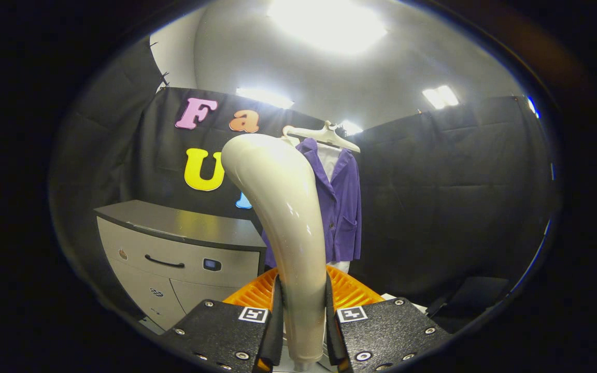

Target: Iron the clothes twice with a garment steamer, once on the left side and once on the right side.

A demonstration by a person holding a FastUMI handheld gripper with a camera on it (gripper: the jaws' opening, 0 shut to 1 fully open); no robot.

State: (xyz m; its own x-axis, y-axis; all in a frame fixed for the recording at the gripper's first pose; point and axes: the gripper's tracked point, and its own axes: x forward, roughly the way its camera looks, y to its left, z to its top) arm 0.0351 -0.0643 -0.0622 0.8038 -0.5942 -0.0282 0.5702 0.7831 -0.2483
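My gripper (302, 316) is shut on the cream-white garment steamer (283, 207), both fingers pressing on its handle near the base. The steamer rises between the fingers and curves up and to the left, its head pointing away. Beyond it a purple jacket (342, 202) hangs on a white hanger (324, 135) over a white shirt, in front of the black cloth wall. The steamer covers the jacket's left half, and the jacket is some distance from the steamer.
A grey cabinet (174, 248) with drawers and a dark handle stands to the left of the jacket. An orange ribbed object (350, 291) lies just ahead of the fingers, under the steamer. Black cloth walls close the booth behind and to the right.
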